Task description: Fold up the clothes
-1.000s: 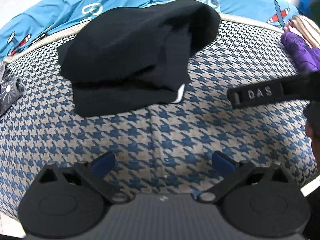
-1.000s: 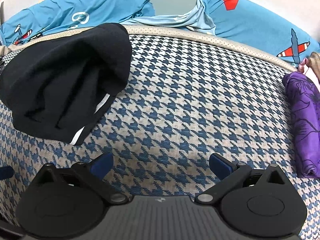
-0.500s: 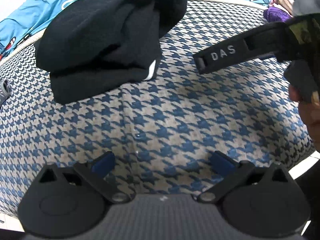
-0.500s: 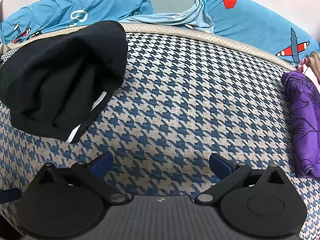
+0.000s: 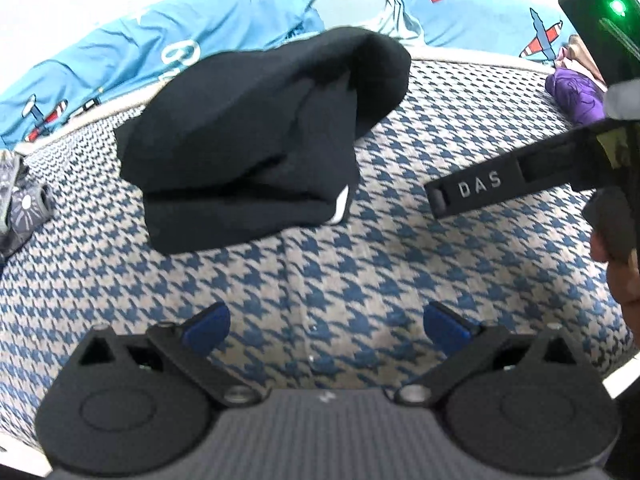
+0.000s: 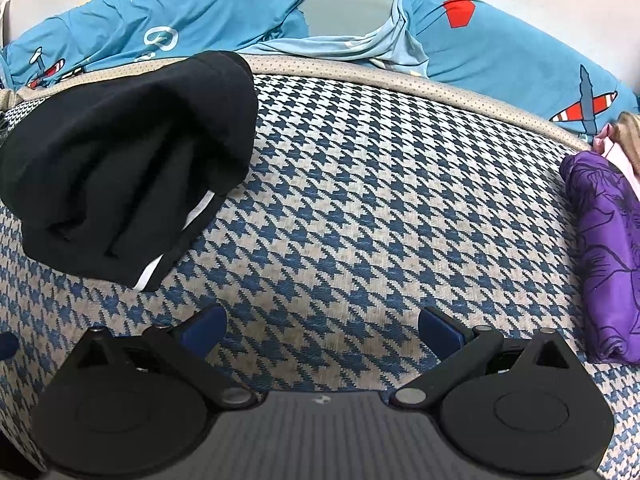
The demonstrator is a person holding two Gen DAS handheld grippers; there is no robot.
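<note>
Left wrist view, tipped since a second ago: swung in low toward the black garment [image 5: 256,136] half a second back, now pulled out and up again, showing more of the houndstooth surface [image 5: 360,264]; right wrist view hardly shifted across the same second. Largest first: houndstooth surface, seemingly a cushion or mattress; blue aeroplane-print bedding [image 6: 160,32] behind it; black garment lying in a folded bundle at far left of the surface, white trim showing at one edge, touched by neither tool; purple garment [image 6: 608,256] folded at the right edge; no containers in sight. Left gripper [image 5: 326,322] fingers spread wide, holding nothing; right gripper [image 6: 320,322] likewise. Fits either a finished fold or one awaiting another crease.
</note>
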